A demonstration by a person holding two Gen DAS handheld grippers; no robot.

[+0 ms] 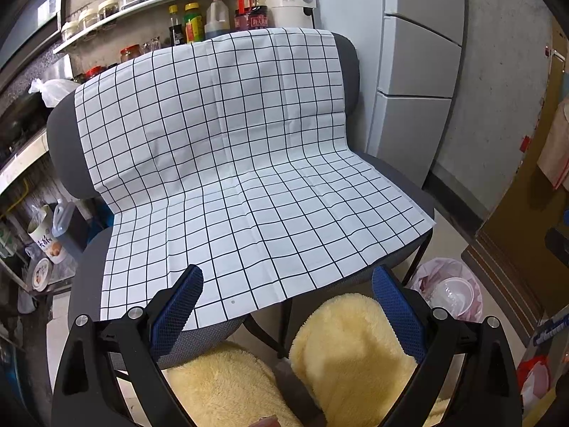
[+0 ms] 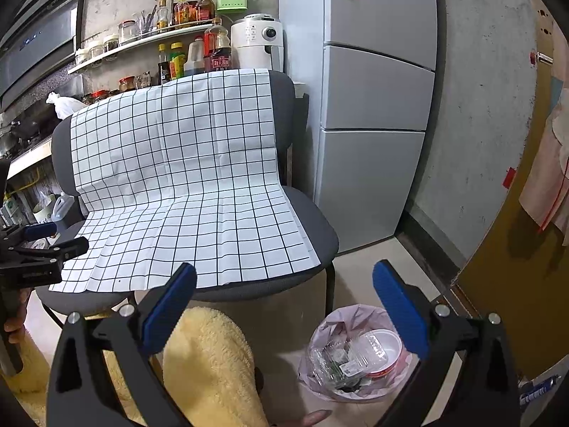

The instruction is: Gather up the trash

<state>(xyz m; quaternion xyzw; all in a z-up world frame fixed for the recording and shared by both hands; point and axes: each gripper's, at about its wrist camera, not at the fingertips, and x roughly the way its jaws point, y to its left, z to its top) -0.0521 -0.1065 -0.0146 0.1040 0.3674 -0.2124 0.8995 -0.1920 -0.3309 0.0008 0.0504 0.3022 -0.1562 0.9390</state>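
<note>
So both grippers are hanging in front of a dark grey chair (image 1: 346,67) that's got a white cloth with a black grid (image 1: 227,163) draped from the top of the backrest down over the seat, nothing lying on it that I can see. The left gripper (image 1: 288,290) has its blue-padded fingers (image 1: 177,311) spread wide with nothing between them, and the right gripper (image 2: 284,291) is the same deal, fingers (image 2: 400,311) far apart and empty. The trash is already sitting in the bin (image 2: 355,352) on the floor, just right of the chair's front leg and near the fridge (image 2: 377,106). The bin is lined with a pinkish bag, standing upright with its mouth facing up. Inside there's a white bowl with a red rim (image 2: 386,350), also opening upward, pressed against a pile of crumpled clear plastic containers (image 2: 338,356); can't really tell a long axis on any of that, it's just a jumble. From the left wrist view the bin (image 1: 448,288) shows up right of the right-hand finger, partly cut off. The person's legs in fuzzy yellow trousers (image 2: 209,363) fill the bottom of both views. In the right wrist view you can see the left gripper (image 2: 42,245) over at the left edge, out above the front corner of the seat.
</note>
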